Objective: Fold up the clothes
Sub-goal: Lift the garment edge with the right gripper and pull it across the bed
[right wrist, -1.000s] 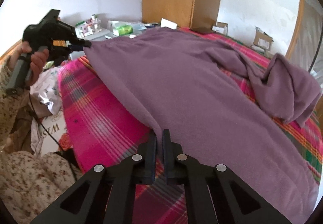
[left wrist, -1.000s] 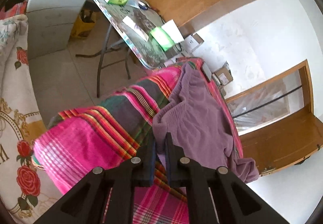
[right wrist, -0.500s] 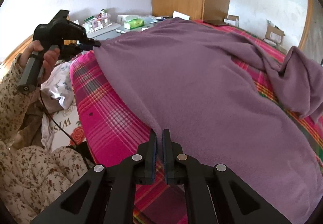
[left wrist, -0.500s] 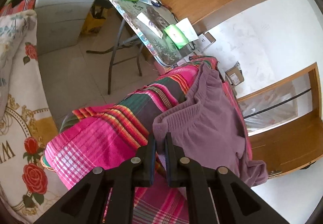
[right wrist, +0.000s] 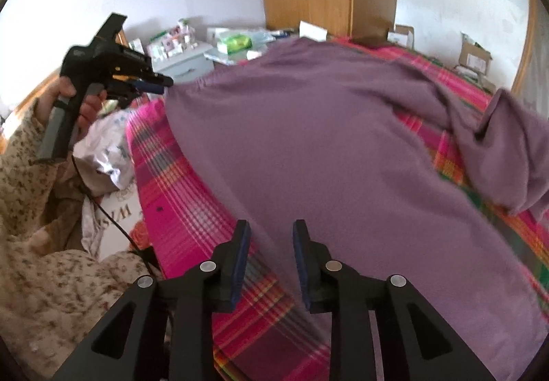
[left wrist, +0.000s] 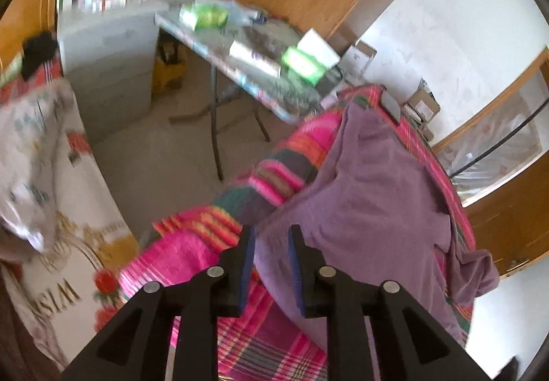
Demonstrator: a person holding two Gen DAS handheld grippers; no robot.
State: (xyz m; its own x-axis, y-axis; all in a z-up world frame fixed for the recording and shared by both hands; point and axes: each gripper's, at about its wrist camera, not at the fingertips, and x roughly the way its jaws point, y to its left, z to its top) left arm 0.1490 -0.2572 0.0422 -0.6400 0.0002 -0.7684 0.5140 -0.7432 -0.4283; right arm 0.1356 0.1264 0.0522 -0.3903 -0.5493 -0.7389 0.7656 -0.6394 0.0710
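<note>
Purple fleece garment (right wrist: 329, 147) lies spread flat, one sleeve bunched up.

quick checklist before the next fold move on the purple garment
1. Left hand-held gripper open: ok.
2. Right hand-held gripper open: ok.
3. Garment released by both: ok, its edge lies between each pair of fingers, ungripped.
4. Garment spread flat on the bedspread: not ok, its far right part is bunched.
5. Next grasp point sharp in view: cannot tell, both views blurred.
</note>
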